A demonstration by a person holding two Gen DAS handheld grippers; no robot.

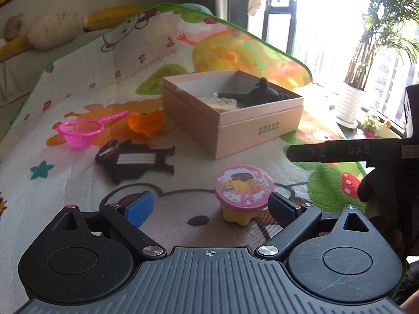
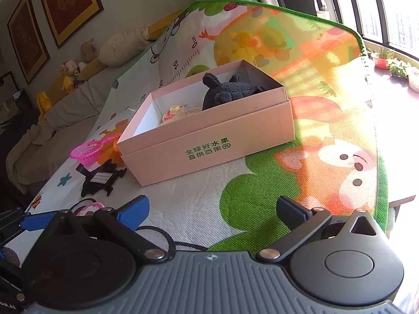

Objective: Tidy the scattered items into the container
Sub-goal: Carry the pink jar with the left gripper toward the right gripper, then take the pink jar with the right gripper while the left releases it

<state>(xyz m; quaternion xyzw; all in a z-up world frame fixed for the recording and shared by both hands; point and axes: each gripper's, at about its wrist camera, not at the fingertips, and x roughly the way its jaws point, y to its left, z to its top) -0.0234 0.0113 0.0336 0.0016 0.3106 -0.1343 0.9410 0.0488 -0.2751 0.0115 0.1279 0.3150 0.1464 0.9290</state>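
Our left gripper (image 1: 210, 205) is open around the toy cup (image 1: 243, 195), not yet pressing it. Next we must close on it and carry it to the pink box (image 1: 235, 128). Our right gripper (image 2: 212, 210) waits open, empty.

Before you, the open pink box (image 1: 251, 130) sits on the play mat, green lettering on its front wall; inside lie a dark plush toy (image 2: 225, 91), a beige item and a small pink-and-yellow toy (image 2: 171, 112). Still outside it: your pink-lidded yellow toy cup (image 1: 243, 193), upright; a black flat toy with a white panel (image 1: 136, 161); an orange piece (image 1: 146, 123); a pink sieve (image 1: 81, 130), handle toward the orange piece.
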